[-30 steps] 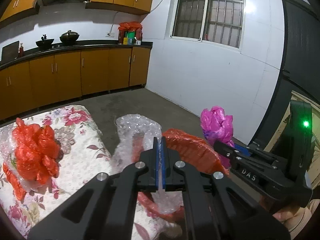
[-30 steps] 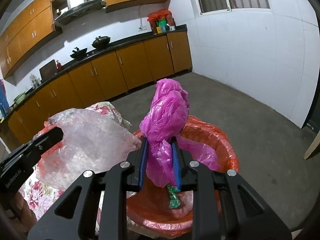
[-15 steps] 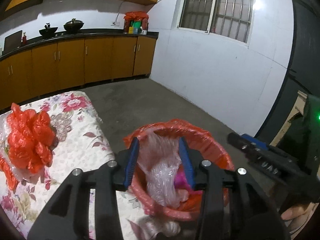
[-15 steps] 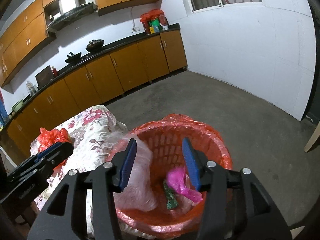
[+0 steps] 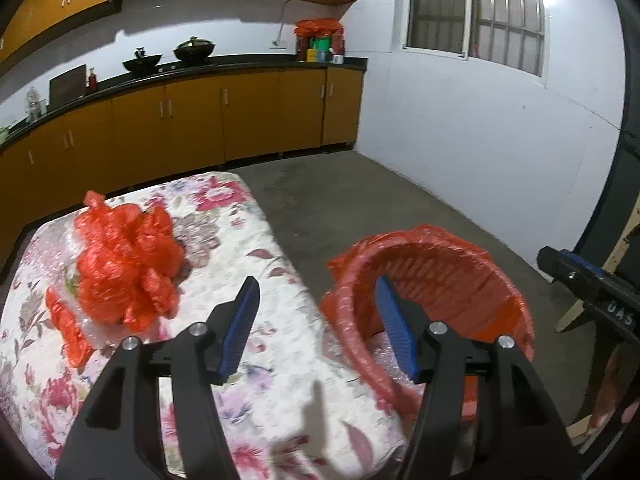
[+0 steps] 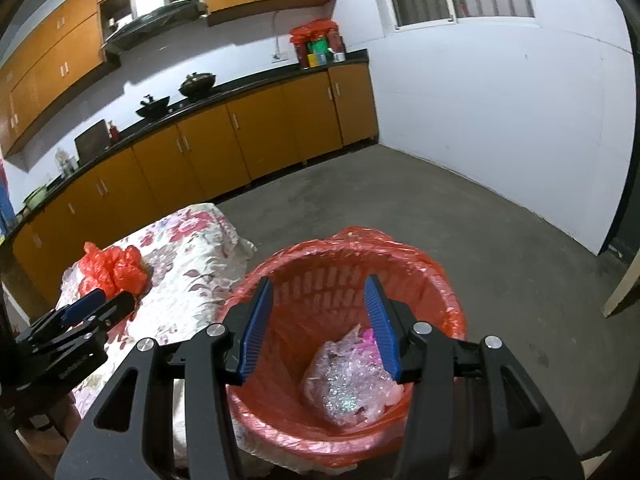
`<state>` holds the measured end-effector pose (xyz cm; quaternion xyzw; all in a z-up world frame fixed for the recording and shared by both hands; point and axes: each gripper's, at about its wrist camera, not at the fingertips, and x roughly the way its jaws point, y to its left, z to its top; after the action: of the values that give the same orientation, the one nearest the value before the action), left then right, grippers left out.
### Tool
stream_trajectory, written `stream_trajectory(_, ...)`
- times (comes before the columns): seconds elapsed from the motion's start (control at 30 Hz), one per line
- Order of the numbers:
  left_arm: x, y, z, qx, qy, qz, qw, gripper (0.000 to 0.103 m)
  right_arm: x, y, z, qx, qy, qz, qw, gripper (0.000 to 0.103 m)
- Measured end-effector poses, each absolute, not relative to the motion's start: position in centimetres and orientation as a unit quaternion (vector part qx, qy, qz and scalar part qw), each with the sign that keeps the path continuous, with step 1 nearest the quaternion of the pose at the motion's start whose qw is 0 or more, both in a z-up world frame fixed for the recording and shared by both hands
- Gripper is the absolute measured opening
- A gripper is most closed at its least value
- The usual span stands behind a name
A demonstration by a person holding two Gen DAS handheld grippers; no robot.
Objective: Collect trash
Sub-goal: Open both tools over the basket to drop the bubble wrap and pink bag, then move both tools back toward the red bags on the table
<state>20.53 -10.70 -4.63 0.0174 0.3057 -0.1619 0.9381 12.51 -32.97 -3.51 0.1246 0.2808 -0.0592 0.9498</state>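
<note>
A red-lined waste basket (image 6: 440, 280) stands on the floor by the table; it also shows in the left wrist view (image 5: 460, 264). Inside lie clear bubble wrap (image 6: 348, 380) and a bit of pink bag (image 6: 370, 336). A crumpled red plastic bag (image 5: 124, 276) lies on the floral tablecloth (image 5: 248, 248), also seen in the right wrist view (image 6: 116, 268). My left gripper (image 5: 318, 320) is open and empty over the table's right edge. My right gripper (image 6: 320, 316) is open and empty above the basket.
Orange kitchen cabinets (image 5: 200, 120) with a black counter run along the back wall. Grey concrete floor (image 6: 440, 208) lies beyond the basket. A white wall (image 5: 480, 140) and a dark door frame are on the right. A wooden plank (image 6: 624, 284) leans at far right.
Both grippers opened: the bubble wrap and the pink bag dropped into the basket. The left gripper has swung left toward the table; its jaws are wider than half a second ago.
</note>
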Motion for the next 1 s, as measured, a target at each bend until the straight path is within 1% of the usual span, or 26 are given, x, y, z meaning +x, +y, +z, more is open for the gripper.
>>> stream_trajectory(0.3, 20.6, -6.3, -5.4, 0.009, 0.313, -0.115, 0.943, 0.064, 14.2, -28.2, -3.2, 0.099, 0.290, -0.015, 0.952, 0.049)
stream_trajectory(0.57, 21.2, 1.2, -7.4, -0.002, 0.331, -0.031, 0.943, 0.065, 16.4, -22.2, -3.8, 0.071, 0.307, 0.041, 0.948, 0.049)
stream_trajectory(1.0, 21.1, 11.4, -8.9, -0.020, 0.335, 0.065, 0.940, 0.066, 19.7, -12.2, -4.4, 0.027, 0.318, 0.120, 0.940, 0.049)
